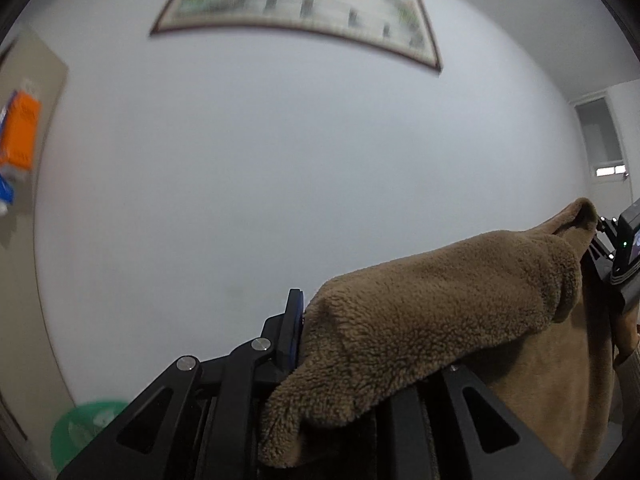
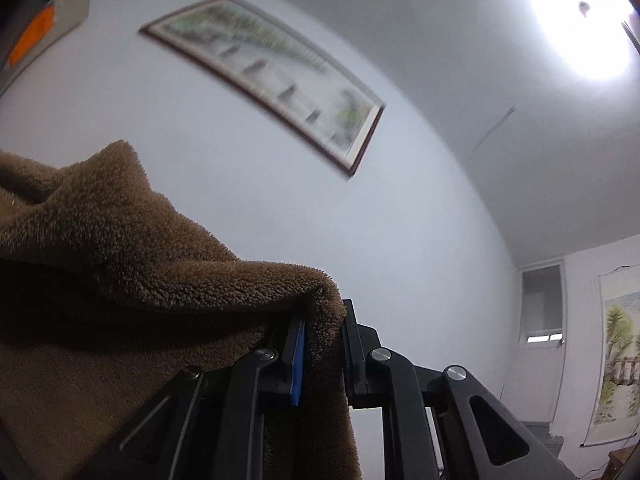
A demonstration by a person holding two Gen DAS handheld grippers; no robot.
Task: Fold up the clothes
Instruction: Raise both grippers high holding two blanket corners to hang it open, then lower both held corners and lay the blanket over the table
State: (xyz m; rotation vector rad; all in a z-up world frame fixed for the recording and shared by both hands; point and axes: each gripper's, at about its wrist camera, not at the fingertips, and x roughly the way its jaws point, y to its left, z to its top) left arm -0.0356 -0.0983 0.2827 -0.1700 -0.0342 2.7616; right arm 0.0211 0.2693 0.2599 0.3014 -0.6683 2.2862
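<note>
A brown fleece garment (image 1: 432,320) hangs stretched between my two grippers, held up in front of a white wall. In the left wrist view its edge bunches against the blue pad of the left finger (image 1: 295,320) and drapes over the other finger, hiding it. My left gripper (image 1: 320,314) is shut on that edge. The right gripper's body (image 1: 626,248) shows at the cloth's far end. In the right wrist view my right gripper (image 2: 324,316) is shut on a fold of the fleece (image 2: 120,240), which sags away to the left.
A long framed painting (image 1: 296,12) hangs on the white wall ahead. An orange box (image 1: 20,136) sits at the far left and a green round object (image 1: 84,428) low at the left. A door with a window (image 2: 542,320), a hanging scroll (image 2: 616,360) and a ceiling light (image 2: 580,20) are to the right.
</note>
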